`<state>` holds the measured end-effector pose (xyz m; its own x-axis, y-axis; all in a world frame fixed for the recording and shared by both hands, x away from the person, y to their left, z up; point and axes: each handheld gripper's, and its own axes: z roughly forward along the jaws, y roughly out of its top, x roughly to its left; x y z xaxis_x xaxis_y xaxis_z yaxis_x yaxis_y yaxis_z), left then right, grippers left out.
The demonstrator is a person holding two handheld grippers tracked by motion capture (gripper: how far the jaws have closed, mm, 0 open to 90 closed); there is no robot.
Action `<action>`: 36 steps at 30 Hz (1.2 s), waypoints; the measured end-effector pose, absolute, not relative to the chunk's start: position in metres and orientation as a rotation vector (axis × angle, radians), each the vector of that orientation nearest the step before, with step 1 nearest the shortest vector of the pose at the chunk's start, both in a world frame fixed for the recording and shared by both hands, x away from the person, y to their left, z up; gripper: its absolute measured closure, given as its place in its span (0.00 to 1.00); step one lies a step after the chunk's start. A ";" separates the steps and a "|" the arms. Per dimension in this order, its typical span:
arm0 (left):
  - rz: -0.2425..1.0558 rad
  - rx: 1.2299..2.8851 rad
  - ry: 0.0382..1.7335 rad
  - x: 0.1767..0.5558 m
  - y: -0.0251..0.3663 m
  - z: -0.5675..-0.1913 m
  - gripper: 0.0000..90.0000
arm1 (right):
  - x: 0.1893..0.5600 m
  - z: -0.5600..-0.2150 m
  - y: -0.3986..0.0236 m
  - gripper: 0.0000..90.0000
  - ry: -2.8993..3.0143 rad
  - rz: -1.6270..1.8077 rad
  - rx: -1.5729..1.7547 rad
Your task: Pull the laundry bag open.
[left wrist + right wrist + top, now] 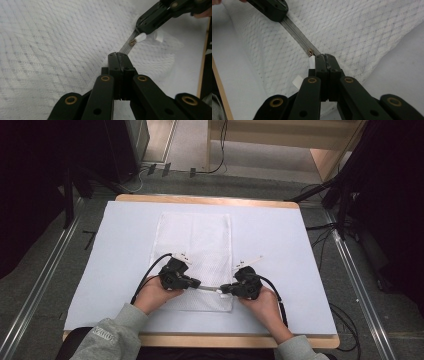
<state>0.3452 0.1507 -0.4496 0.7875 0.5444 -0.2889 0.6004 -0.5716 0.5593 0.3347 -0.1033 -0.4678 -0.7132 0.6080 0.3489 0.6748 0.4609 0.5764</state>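
A white mesh bag (195, 245) lies flat on the white table top (285, 260). Its grey zipper (210, 288) runs along the bag's near edge. My left gripper (198, 283) is shut on the zipper band (126, 48) from the left. My right gripper (223, 290) is shut on the same band from the right, right beside the brass slider (311, 52). The slider's white pull (140, 37) sticks out next to the right gripper's (143, 25) jaws. A short stretch of zipper (297, 32) is taut between the left gripper (279, 13) and my right gripper (325, 57). The zipper looks closed along that stretch.
A small white label (297, 81) hangs off the bag's edge by the right jaws. The table's wooden front edge (240, 340) is close behind both hands. Cables (330, 235) and dark stands (345, 185) are on the floor at the sides.
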 end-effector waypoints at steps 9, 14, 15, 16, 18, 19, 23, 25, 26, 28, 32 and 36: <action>-0.131 2.331 0.833 0.346 0.150 -0.456 0.99 | 0.328 -0.467 -0.093 1.00 -2.633 -1.118 -1.096; -0.135 2.319 0.840 0.347 0.150 -0.456 0.96 | 0.329 -0.466 -0.090 1.00 -2.632 -1.151 -1.082; -0.138 2.316 0.841 0.347 0.150 -0.456 0.95 | 0.329 -0.465 -0.088 1.00 -2.639 -1.168 -1.068; -0.136 2.313 0.843 0.347 0.151 -0.455 0.95 | 0.329 -0.465 -0.088 1.00 -2.639 -1.168 -1.068; -0.141 2.299 0.843 0.348 0.153 -0.453 0.94 | 0.330 -0.463 -0.086 1.00 -2.642 -1.200 -1.059; -0.140 2.288 0.843 0.348 0.153 -0.452 0.94 | 0.330 -0.463 -0.086 1.00 -2.642 -1.200 -1.059; -0.139 2.263 0.836 0.346 0.156 -0.446 0.89 | 0.330 -0.459 -0.092 1.00 -2.667 -1.222 -1.077; -0.138 2.260 0.821 0.345 0.155 -0.444 0.85 | 0.330 -0.458 -0.097 1.00 -2.682 -1.218 -1.082; -0.143 2.254 0.818 0.345 0.154 -0.444 0.83 | 0.330 -0.457 -0.098 1.00 -2.687 -1.215 -1.087; -0.144 2.253 0.811 0.343 0.151 -0.443 0.81 | 0.329 -0.457 -0.100 1.00 -2.701 -1.203 -1.093; -0.148 2.264 0.799 0.344 0.146 -0.443 0.76 | 0.329 -0.458 -0.105 1.00 -2.707 -1.180 -1.112; -0.151 2.278 0.801 0.345 0.141 -0.445 0.73 | 0.328 -0.460 -0.106 1.00 -2.721 -1.165 -1.110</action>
<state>0.3447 0.1408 -0.4454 0.8012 0.5047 -0.3216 0.5871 -0.5584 0.5861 0.3276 -0.1063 -0.4595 -0.7531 0.6119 0.2417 0.5972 0.4817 0.6413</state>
